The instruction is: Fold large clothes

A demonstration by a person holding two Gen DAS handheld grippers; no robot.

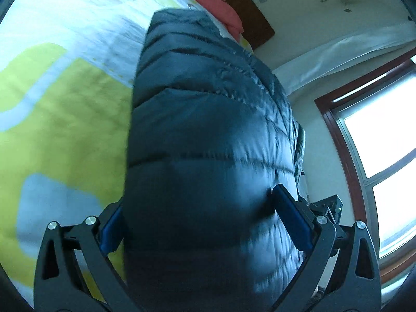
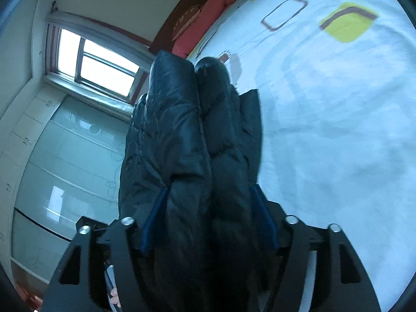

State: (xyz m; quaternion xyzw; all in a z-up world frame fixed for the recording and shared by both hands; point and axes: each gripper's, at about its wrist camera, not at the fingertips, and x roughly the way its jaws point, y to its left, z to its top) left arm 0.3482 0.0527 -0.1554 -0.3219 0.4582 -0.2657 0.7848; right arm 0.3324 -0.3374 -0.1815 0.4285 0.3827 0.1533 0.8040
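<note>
Jacket (image 1: 208, 140): one, dark, quilted, doubled into a thick bundle, held between two grippers above the bed (image 1: 65, 104). Left gripper (image 1: 197, 223) is clamped on it. Right gripper (image 2: 208, 215) straddles two puffy folds; whether its pads press, I cannot tell. Folding looks well advanced; laying down remains. Pillow (image 2: 208, 26): one, red, at the bed's far edge.

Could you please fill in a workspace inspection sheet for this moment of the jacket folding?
Surface: bed with white sheet printed in yellow and grey shapes.
Job's things: dark puffer jacket, bunched in thick folds, lifted at both ends.
Clutter: pink pillow by the brown headboard.
Grippers: left gripper with both pads pressing into the jacket; right gripper with jacket between its blue pads, grip unclear.
Cables: nothing seen.
Surroundings: window with wooden frame, pale wardrobe, cream walls.
</note>
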